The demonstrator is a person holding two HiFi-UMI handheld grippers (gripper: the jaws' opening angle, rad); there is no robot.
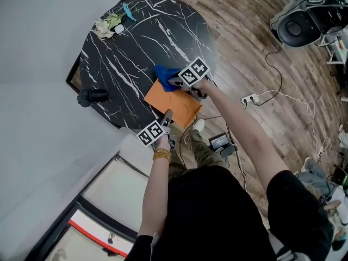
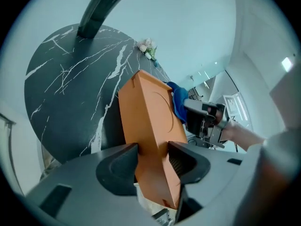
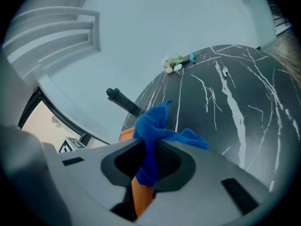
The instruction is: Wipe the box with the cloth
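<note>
Straddling near end of orange box: left gripper, jaws spread wide, pads close against box sides. Right gripper is clenching bunched blue cloth, hovering over box's far end. Box is lying flat at near edge of black marble table.

head: overhead, steep, far | gripper views: low, close | shared: table

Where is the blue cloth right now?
Mid head view: the crumpled blue cloth is pinched in the right claw, at the far end of the flat orange box on the black marble table.
</note>
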